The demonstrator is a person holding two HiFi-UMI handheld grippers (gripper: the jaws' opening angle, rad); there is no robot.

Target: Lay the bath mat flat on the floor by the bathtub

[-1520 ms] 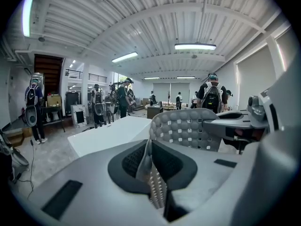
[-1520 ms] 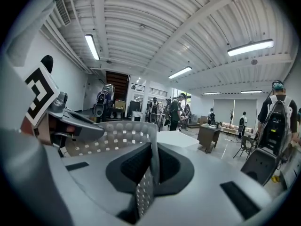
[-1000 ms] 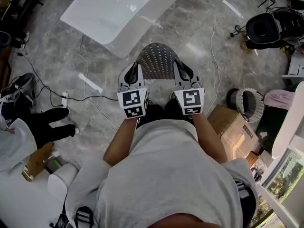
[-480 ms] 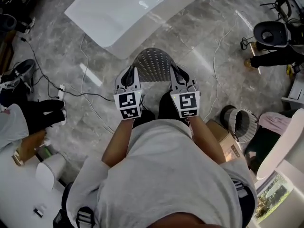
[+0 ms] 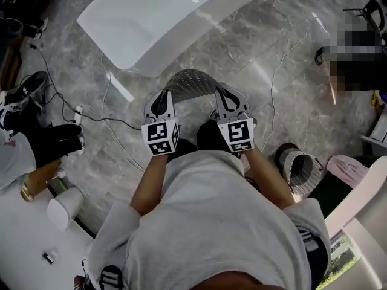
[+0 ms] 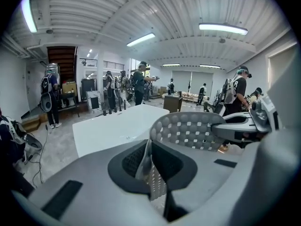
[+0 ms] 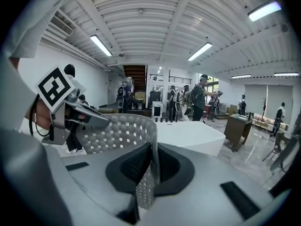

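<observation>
The grey perforated bath mat [image 5: 192, 84] hangs in an arch between my two grippers, above the marble floor and just short of the white bathtub [image 5: 157, 18]. My left gripper [image 5: 162, 104] is shut on the mat's left edge [image 6: 153, 171]. My right gripper [image 5: 225, 101] is shut on the mat's right edge [image 7: 146, 182]. In the left gripper view the mat [image 6: 188, 132] curves over to the right gripper [image 6: 244, 126]. In the right gripper view the mat [image 7: 120, 133] arcs toward the left gripper [image 7: 70, 109], with the bathtub [image 7: 188, 135] behind.
Cables [image 5: 109, 122] and a white power strip [image 5: 77, 112] lie on the floor at the left. A woven basket [image 5: 301, 168] stands at the right. A person's black-gloved hand [image 5: 57, 142] is at the left edge. Several people stand in the hall [image 6: 141, 81].
Both grippers have moved toward the bathtub with the mat still held between them, and have sunk a little. The bathtub now lies closer in front of the mat.
</observation>
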